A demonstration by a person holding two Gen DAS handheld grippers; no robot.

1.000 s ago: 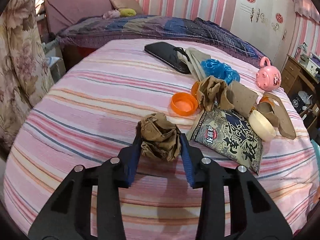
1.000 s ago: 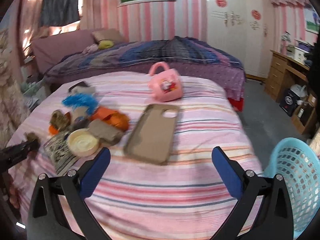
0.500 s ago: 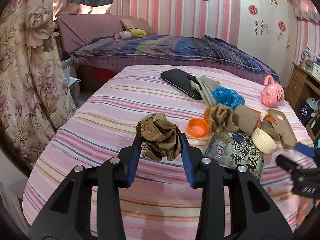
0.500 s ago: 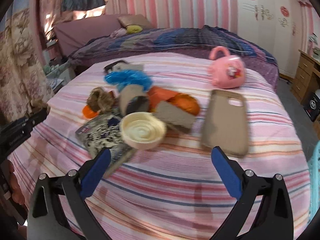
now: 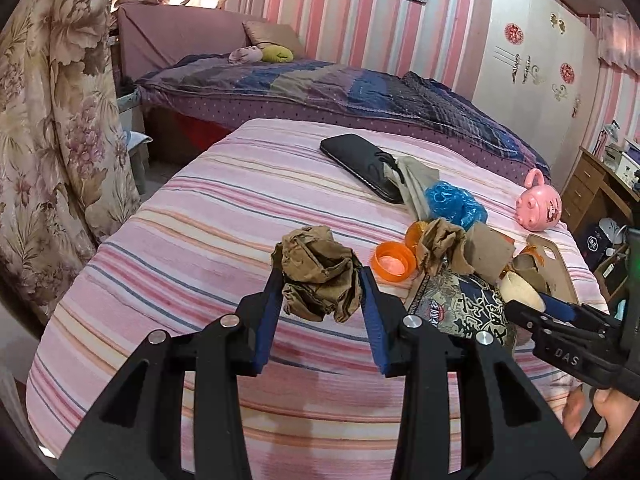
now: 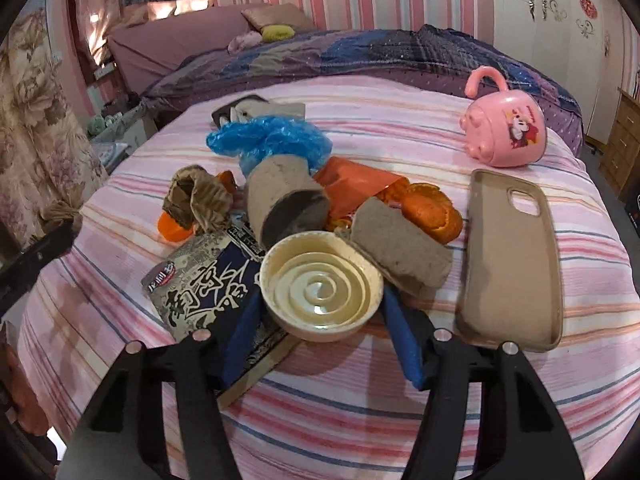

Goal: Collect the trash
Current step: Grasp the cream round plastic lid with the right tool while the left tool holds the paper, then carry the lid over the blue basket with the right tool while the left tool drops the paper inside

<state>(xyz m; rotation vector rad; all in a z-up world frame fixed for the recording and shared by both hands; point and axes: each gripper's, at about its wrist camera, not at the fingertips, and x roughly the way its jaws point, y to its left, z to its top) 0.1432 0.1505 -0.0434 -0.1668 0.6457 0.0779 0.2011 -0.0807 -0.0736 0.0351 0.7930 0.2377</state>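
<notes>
i have the left claw (image 5: 320,284) clamped on a crumpled brown paper wad (image 5: 318,274), lifted clear of the striped bedspread (image 5: 200,240), out to the left of the snack packet (image 6: 208,280). that piece looks collected and only needs carrying to a bin, which i cannot see in either view right now.

the right claw (image 6: 320,312) is spread apart, its blue pads sitting either side of the cream round lid (image 6: 320,284), which lies open side up on the right edge of the snack packet. i cannot tell whether the pads touch the rim yet. i judge the step in hand to be this second pick.

just behind the snack packet sit a cardboard tube (image 6: 284,208), a second brown paper wad (image 6: 196,200), an orange cap (image 5: 392,260) and a blue plastic bag (image 6: 272,140). to its right lie a flattened cardboard piece (image 6: 400,256), touching the lid's far side, and a phone case (image 6: 512,256); a pink pig-shaped cup (image 6: 504,132) stands further off.

next i'd close squarely on the lid's rim. it's shallow, so i'd grip low and lift straight up so the cardboard piece doesn't drag along.
</notes>
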